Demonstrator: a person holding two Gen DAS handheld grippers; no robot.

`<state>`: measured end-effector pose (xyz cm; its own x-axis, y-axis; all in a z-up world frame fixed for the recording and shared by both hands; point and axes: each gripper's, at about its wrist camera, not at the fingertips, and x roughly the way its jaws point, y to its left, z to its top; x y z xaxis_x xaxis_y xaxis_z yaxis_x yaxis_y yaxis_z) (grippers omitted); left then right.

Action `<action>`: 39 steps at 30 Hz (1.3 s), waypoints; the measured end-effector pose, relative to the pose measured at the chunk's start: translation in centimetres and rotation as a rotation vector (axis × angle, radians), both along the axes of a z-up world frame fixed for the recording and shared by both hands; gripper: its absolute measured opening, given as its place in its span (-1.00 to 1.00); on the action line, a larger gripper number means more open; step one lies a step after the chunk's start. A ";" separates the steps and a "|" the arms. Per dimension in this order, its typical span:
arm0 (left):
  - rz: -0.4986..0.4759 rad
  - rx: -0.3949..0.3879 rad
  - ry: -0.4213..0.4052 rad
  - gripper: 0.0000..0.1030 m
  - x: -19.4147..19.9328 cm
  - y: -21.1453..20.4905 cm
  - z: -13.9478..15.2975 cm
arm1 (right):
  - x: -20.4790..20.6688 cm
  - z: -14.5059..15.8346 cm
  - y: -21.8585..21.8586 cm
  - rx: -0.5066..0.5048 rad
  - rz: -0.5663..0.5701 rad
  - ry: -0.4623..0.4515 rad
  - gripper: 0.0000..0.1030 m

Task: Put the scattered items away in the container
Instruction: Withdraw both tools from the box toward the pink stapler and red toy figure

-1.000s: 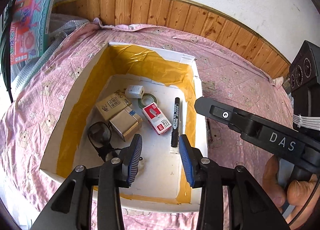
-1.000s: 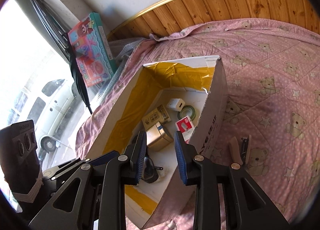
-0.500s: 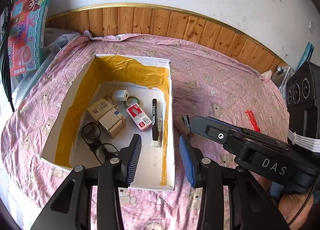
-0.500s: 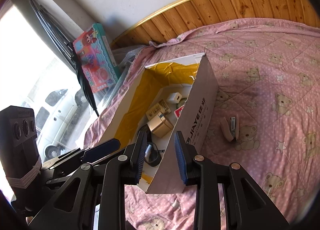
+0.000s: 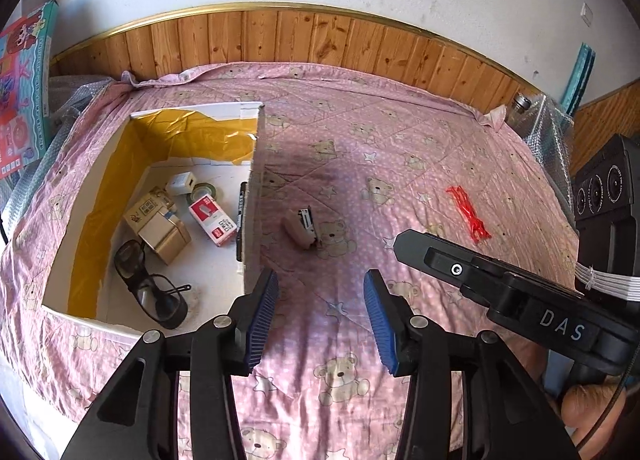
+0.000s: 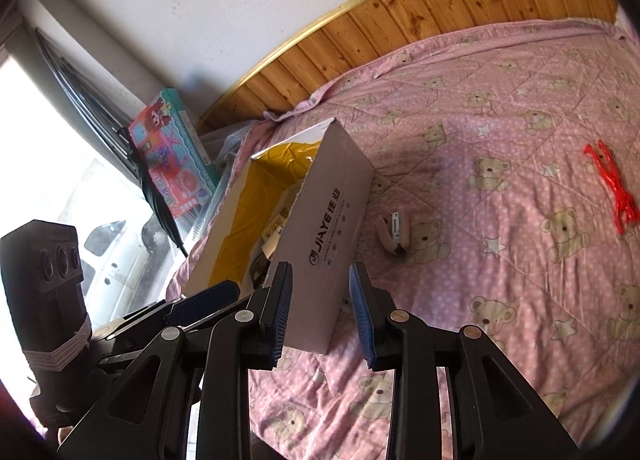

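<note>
- Left gripper (image 5: 320, 316) fingers wide apart, empty, above the bed (image 5: 420, 148).
- Right gripper (image 6: 320, 312) fingers likewise wide, empty.
- Stapler (image 5: 302, 226) lies just right of the box (image 5: 252, 196); red clip (image 5: 468, 212) far right.

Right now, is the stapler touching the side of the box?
Apart. The left wrist view shows pink bedspread between the stapler and the box wall; the right wrist view shows the same gap.
</note>
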<state>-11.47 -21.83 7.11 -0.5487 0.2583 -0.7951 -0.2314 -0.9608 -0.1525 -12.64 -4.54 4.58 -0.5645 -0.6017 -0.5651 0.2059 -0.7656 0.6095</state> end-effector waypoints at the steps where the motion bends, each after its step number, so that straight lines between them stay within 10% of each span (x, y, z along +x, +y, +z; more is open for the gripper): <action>1: -0.009 -0.003 -0.004 -0.03 -0.1 0.5 -0.2 | 0.2 -0.2 0.6 -0.003 -0.012 -0.003 -0.36; 17: -0.013 0.015 -0.089 0.00 -2.8 2.6 -3.3 | -3.5 -5.2 1.3 0.061 -0.017 -0.064 -0.38; 29: 0.030 0.047 -0.143 0.00 -4.4 0.7 -4.8 | -12.8 -12.9 -4.0 0.296 0.153 -0.102 -0.57; 34: 0.031 0.066 -0.160 0.00 -5.6 0.9 -5.3 | -13.0 -13.5 -2.2 0.456 0.031 -0.094 -0.60; 39: 0.029 0.064 -0.164 0.09 -7.2 2.1 -6.2 | -12.6 -13.0 1.5 0.302 0.013 -0.108 -0.61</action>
